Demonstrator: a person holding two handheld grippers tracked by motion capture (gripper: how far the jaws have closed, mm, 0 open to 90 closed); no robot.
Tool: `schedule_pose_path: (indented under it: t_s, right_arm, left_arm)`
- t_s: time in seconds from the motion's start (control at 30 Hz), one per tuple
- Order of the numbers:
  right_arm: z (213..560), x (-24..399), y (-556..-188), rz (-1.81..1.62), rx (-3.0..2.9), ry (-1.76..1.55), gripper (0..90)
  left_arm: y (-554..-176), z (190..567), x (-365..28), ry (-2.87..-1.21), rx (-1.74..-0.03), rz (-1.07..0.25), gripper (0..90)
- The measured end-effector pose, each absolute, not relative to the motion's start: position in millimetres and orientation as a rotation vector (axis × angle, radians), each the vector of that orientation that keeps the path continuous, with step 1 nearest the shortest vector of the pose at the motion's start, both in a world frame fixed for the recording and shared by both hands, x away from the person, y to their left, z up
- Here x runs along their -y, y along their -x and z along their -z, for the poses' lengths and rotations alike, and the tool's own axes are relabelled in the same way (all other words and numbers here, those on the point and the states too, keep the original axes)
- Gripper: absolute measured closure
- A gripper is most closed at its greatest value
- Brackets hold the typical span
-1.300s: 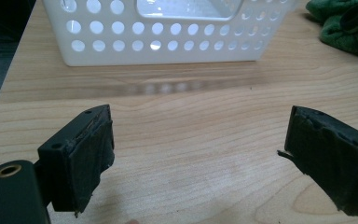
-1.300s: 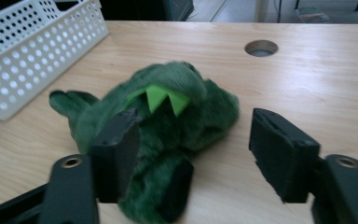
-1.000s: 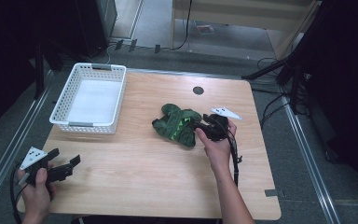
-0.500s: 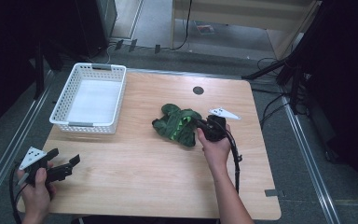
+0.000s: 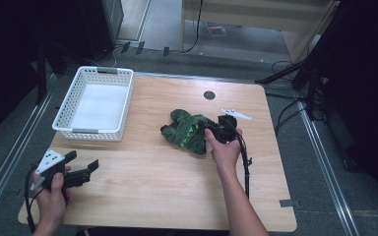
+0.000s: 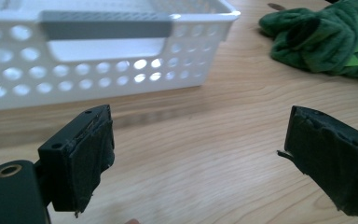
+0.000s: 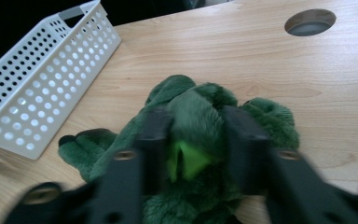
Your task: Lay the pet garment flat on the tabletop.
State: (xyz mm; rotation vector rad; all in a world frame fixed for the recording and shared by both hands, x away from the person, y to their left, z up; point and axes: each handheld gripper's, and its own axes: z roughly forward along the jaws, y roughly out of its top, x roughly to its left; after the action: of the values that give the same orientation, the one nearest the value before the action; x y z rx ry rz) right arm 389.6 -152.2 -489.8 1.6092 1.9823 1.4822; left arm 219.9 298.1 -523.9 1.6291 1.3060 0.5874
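I'm pinching the green plush toy [image 5: 187,132] with my right gripper [image 5: 215,131] near the middle of the table [image 5: 152,196].

My jaws are squeezing a fold of its fur, though they have just been easing open a touch, with the fabric between them (the right gripper view shows a bright green spike [image 7: 186,161] bunched in the gap). The toy is lying on the wood, well apart from the white basket [image 5: 96,104] at the far left. My left gripper [image 5: 76,167] is hovering near the front left corner, jaws spread wide with nothing between them.
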Motion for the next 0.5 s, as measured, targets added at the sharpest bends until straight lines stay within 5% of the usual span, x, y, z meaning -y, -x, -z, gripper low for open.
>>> schedule_pose_path:
  t_s: [0.13, 0.5]
  right_arm:
    - [483, 149, -382, -1.512, -2.010, -1.503, 80.9]
    - [471, 136, -326, -1.621, -2.152, -1.168, 80.1]
  left_arm:
    - [-229, 514, -284, -1.620, -1.283, -0.570, 8.5]
    - [-264, 496, -229, -1.648, -1.209, -0.481, 8.5]
